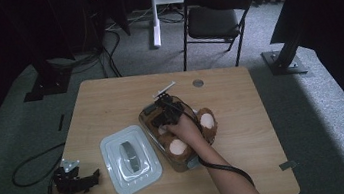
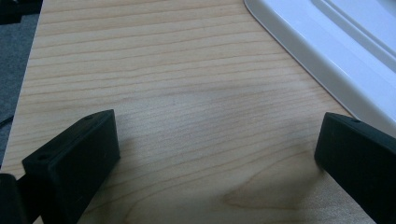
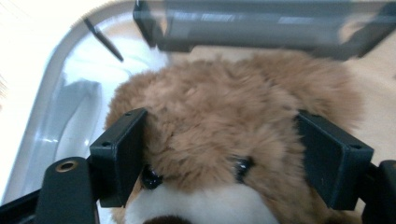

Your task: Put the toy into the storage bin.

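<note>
Right gripper (image 3: 219, 154) clamped on brown plush teddy bear's head (image 3: 233, 112) inside clear plastic bin (image 3: 60, 107), frame centre; left gripper (image 2: 215, 154) spread

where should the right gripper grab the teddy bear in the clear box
Across the head of the teddy bear, coming down from above: it faces up in the clear box, and the right gripper already straddles it at the temples, where soft fur gives the pads purchase.

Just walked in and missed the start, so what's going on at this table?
A person is working a brown teddy bear into a clear plastic storage box on the wooden table. The right tongs straddle the bear's head, jaws against the fur. The left tongs rest open on the table beside the box's white lid.
</note>
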`<state>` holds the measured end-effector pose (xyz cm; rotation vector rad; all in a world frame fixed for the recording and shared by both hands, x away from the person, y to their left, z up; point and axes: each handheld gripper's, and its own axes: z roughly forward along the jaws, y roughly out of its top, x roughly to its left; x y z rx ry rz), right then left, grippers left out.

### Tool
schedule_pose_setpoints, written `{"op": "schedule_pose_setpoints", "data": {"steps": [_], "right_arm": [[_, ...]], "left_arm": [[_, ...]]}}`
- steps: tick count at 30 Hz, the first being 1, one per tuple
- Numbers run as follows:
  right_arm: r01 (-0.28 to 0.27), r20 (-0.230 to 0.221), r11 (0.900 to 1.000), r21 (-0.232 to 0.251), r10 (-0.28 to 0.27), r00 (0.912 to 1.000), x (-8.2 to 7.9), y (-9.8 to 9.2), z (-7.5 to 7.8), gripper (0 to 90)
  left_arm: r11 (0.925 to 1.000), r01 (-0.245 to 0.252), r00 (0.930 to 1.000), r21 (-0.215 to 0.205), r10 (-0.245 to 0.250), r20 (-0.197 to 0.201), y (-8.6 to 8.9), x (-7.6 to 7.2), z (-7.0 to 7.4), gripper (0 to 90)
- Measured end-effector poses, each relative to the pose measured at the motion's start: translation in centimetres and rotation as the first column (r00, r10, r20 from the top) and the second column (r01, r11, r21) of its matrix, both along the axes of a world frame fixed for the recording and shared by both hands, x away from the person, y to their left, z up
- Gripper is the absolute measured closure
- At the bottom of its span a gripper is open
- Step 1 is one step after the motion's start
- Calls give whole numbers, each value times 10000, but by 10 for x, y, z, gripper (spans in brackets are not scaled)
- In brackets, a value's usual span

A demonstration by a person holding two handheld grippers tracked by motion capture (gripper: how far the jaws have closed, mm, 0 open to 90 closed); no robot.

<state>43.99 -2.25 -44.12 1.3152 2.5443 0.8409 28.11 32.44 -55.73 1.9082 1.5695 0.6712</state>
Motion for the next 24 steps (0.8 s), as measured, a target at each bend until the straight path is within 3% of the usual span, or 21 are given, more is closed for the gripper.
{"op": "schedule_pose_setpoints", "data": {"steps": [4, 6, 11, 17, 24], "right_arm": [[-177, 207, 9967, 788, 161, 9997, -6, -9, 16, 245], [-208, 326, 9953, 941, 178, 9993, -8, -12, 21, 245], [-692, 904, 9820, 1755, 539, 9944, -27, -28, 49, 245], [-676, 1449, 9807, 1837, 410, 9886, -40, -47, 66, 244], [-306, 1582, 9815, 1888, 3, 9874, -45, -76, 67, 244]], "left_arm": [[10000, -3, 10000, -1, 3, 2, 0, 0, 0, 5], [10000, -1, 10000, 0, 1, 0, 0, 0, 0, 5], [10000, -20, 10000, -20, 20, 18, 0, 0, 0, 5], [10000, -10, 10000, -3, 10, 26, 0, 0, 0, 6], [10000, -7, 10000, 0, 7, 22, 0, 0, 0, 6]]}}
